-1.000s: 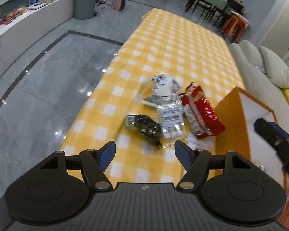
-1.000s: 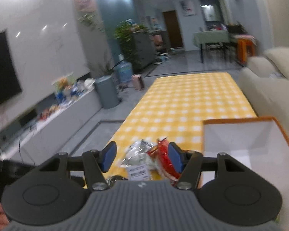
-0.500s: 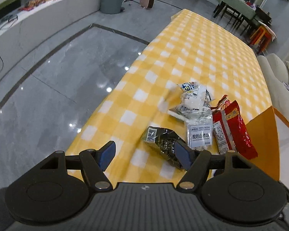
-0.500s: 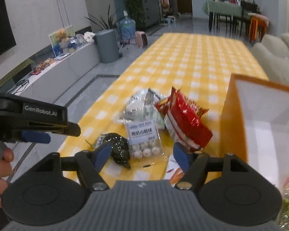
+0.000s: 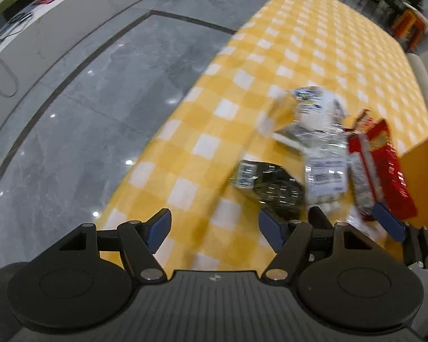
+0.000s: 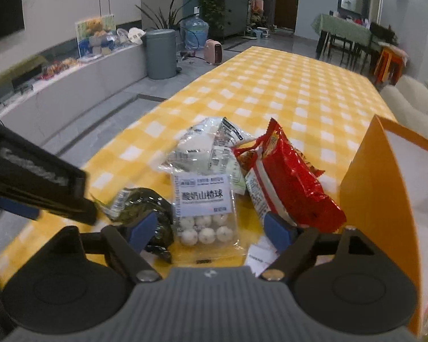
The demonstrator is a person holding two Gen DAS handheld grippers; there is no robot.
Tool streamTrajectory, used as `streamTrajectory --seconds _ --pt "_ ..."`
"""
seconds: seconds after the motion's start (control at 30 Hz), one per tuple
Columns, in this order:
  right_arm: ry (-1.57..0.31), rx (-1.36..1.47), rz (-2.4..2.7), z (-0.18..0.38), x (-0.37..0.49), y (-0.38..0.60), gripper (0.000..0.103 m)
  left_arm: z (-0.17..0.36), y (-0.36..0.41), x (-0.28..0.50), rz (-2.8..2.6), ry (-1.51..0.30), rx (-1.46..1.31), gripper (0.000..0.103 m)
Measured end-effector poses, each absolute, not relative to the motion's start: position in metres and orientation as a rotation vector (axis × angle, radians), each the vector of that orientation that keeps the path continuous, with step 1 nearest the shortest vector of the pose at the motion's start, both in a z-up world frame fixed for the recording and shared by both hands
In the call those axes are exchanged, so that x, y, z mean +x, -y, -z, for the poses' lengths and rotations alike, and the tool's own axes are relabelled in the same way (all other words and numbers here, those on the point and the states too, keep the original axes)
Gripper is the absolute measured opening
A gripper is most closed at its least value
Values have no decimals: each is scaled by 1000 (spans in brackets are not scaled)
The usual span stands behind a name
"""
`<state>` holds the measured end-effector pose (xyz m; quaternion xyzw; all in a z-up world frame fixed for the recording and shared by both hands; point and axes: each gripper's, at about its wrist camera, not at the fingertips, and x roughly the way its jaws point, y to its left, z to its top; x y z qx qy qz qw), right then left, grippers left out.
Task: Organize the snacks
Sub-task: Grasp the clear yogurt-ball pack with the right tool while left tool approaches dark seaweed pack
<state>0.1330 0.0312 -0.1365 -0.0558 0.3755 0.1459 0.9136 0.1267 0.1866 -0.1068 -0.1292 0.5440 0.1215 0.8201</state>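
Note:
Several snack packs lie near the front of the yellow checked table (image 6: 271,91): a dark green pack (image 6: 139,202) (image 5: 268,188), a clear pack of white balls (image 6: 204,208) (image 5: 325,176), a red bag (image 6: 288,182) (image 5: 382,168) and a white-and-clear pack (image 6: 205,145) (image 5: 314,111). My right gripper (image 6: 208,228) is open, low over the clear pack of balls, one finger beside the dark pack, the other by the red bag. My left gripper (image 5: 214,225) is open and empty over the table's front left edge, left of the dark pack; it shows in the right wrist view (image 6: 37,182).
An orange box with a white inside (image 6: 385,188) (image 5: 425,165) stands right of the snacks. The table's left edge drops to a grey floor (image 5: 85,114). A grey bin (image 6: 159,54) and low counter (image 6: 85,85) stand far left; a sofa (image 6: 413,105) lies right.
My right gripper has come down and forward until its open fingers straddle the clear pack of balls. My left gripper has shifted a little closer to the snacks. The packs have not moved.

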Motion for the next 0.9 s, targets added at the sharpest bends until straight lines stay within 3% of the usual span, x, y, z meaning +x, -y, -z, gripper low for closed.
streamTrajectory --seconds 0.77,0.9 --pt "-809 -40 -279 173 181 -44 83 118 -189 131 -273 -1211 -284 82" --pt "-820 -14 -270 179 185 -43 71 119 -192 130 -282 -1217 -297 82"
